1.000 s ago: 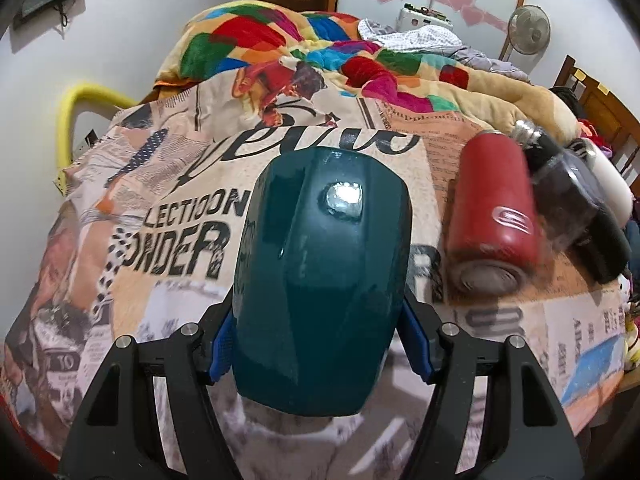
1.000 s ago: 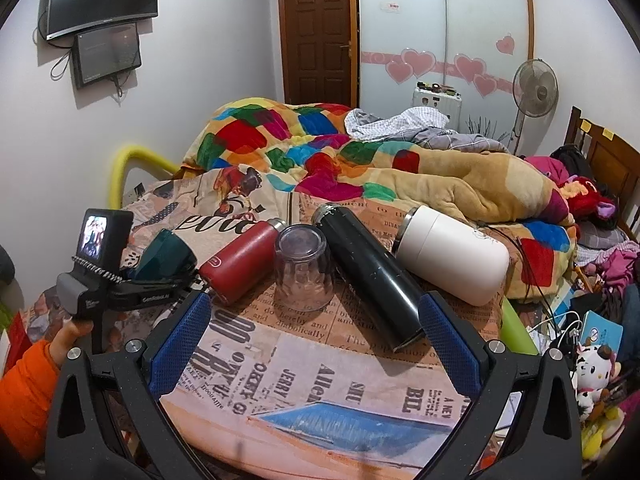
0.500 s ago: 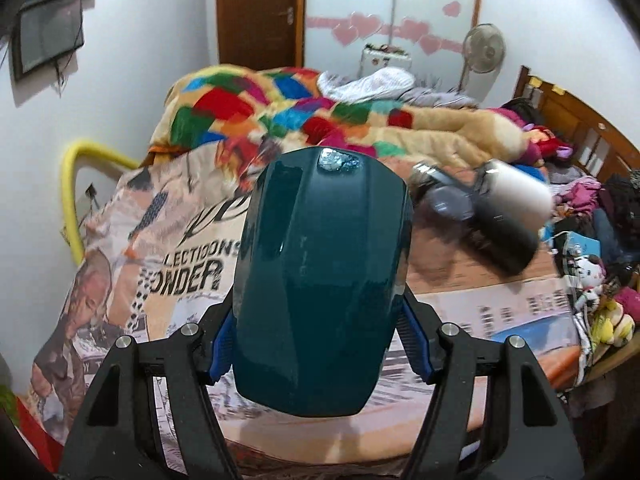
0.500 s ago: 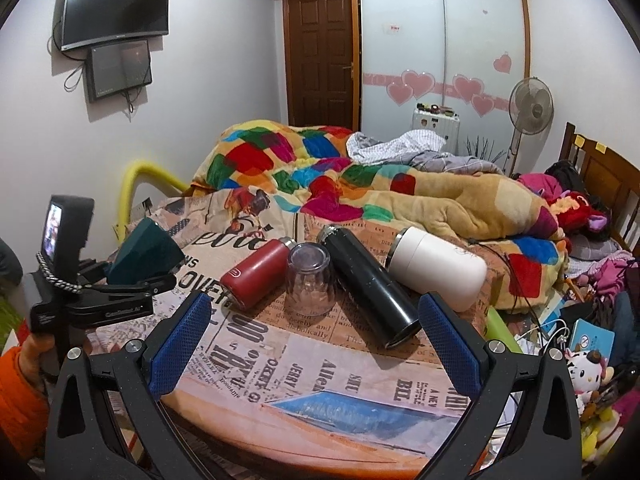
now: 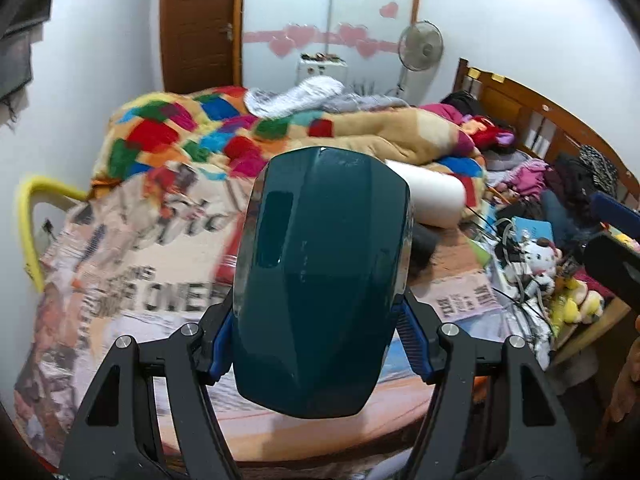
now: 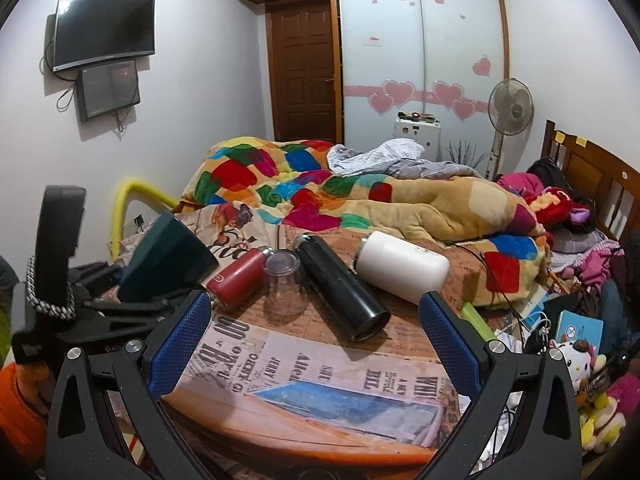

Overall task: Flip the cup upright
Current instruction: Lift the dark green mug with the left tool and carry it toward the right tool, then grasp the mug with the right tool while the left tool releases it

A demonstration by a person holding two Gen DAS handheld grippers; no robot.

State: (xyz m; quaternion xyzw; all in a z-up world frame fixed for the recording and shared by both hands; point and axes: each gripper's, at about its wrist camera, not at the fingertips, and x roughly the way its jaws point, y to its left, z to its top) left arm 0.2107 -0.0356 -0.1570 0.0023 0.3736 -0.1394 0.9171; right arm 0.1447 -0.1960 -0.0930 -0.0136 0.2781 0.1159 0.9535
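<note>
My left gripper (image 5: 320, 344) is shut on a dark teal cup (image 5: 320, 280) and holds it in the air above the table, tilted. The cup fills the middle of the left wrist view. In the right wrist view the same cup (image 6: 168, 256) shows at the left, held by the left gripper (image 6: 120, 300), its closed base toward the upper left and its wide rim toward the lower right. My right gripper (image 6: 316, 344) is open and empty above the near edge of the round table (image 6: 320, 432).
On the table lie a red bottle (image 6: 236, 276), a black flask (image 6: 344, 288) and a white flask (image 6: 404, 266), with an upside-down clear glass (image 6: 284, 286) between them. A colourful quilt (image 6: 320, 196) lies behind. Toys and clutter (image 6: 580, 360) sit at the right.
My left gripper has lifted and swung the teal cup toward the right, so its view now takes in the bed's headboard. My right gripper has pulled back and risen slightly.
</note>
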